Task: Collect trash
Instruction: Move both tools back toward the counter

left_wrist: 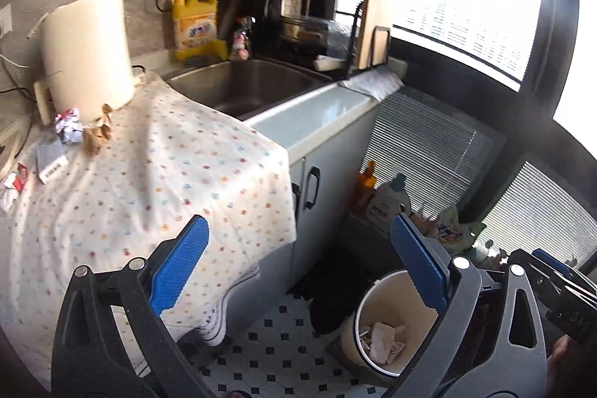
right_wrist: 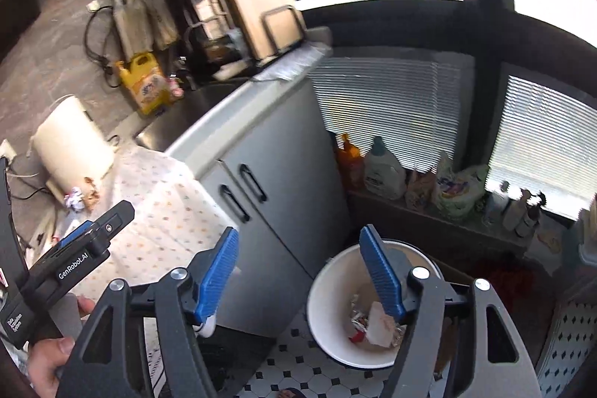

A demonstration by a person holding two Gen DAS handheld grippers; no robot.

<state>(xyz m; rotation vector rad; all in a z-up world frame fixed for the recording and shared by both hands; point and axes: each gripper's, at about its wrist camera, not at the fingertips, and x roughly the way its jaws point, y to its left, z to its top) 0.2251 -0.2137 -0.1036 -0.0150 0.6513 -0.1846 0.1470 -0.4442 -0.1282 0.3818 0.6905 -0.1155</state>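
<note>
right wrist view has my right gripper [right_wrist: 298, 271] with its jaws apart and nothing between the blue pads, hanging above the white bin [right_wrist: 328, 290] on the floor, where crumpled wrappers [right_wrist: 377, 323] already lie at the bottom. from the left wrist view my left gripper [left_wrist: 298, 271] is spread as wide as it goes and empty too, aimed past the counter edge. i judge the step in hand to be going back for more: crumpled paper [left_wrist: 69, 125], a torn brown scrap [left_wrist: 99, 129] and red-and-white wrappers [left_wrist: 15, 183] sit on the dotted cloth [left_wrist: 149, 174] near the white canister [left_wrist: 87, 47], well apart from the bin. to do it well i'd take one piece per gripper, come down with the pads either side of the paper, and avoid pinching the cloth, which looks loose and could drag. the cloth covers a counter beside a steel sink [left_wrist: 238, 84]; grey cupboard doors [right_wrist: 261, 196] stand below, the tiled floor [left_wrist: 276, 353] is black and white, and bright blinds [right_wrist: 388, 107] glare behind detergent bottles [right_wrist: 384, 170].
</note>
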